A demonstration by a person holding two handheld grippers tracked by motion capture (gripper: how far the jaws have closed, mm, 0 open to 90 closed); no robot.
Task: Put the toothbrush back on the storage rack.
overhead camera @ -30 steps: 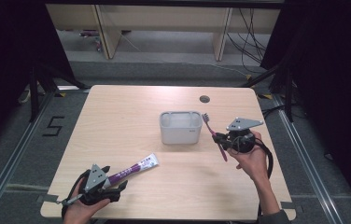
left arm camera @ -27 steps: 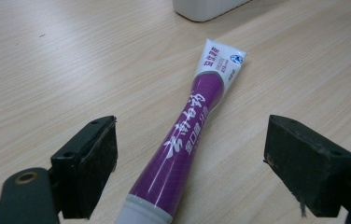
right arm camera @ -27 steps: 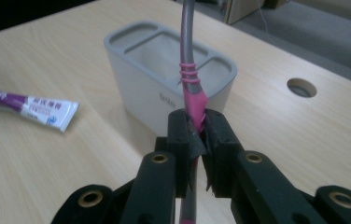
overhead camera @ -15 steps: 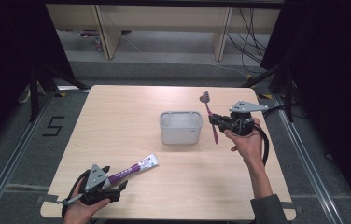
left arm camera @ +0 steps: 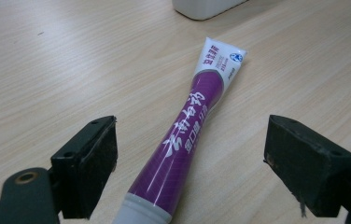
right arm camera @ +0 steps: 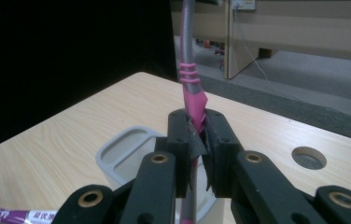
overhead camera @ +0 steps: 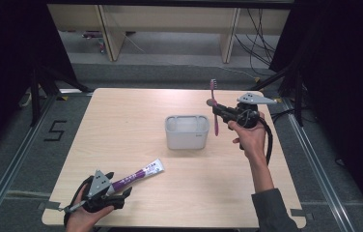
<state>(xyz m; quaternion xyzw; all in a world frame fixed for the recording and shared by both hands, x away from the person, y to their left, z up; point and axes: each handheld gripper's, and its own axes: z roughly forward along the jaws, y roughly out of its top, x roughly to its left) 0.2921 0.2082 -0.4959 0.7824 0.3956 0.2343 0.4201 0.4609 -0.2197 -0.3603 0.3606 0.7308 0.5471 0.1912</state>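
Note:
A pink toothbrush (overhead camera: 214, 107) stands nearly upright in the air, head up, with my right gripper (overhead camera: 216, 110) shut on its handle just right of the grey cup (overhead camera: 186, 132). In the right gripper view the pink handle (right arm camera: 193, 102) is pinched between the two pads, and the cup (right arm camera: 126, 151) lies below and beyond. A purple and white toothpaste tube (overhead camera: 134, 176) lies flat near the table's front left. My left gripper (overhead camera: 122, 189) rests open at its cap end; in the left gripper view the tube (left arm camera: 184, 135) runs between the wide jaws without touching the pads.
The wooden table (overhead camera: 136, 116) has a round cable hole (right arm camera: 308, 158) near its far edge. Metal rails run along the floor on both sides. Bare tabletop lies between the cup and the tube.
My right gripper has lifted the toothbrush and swung it from a slant to almost upright, moving toward the far edge beside the cup. The left gripper and tube stayed put.

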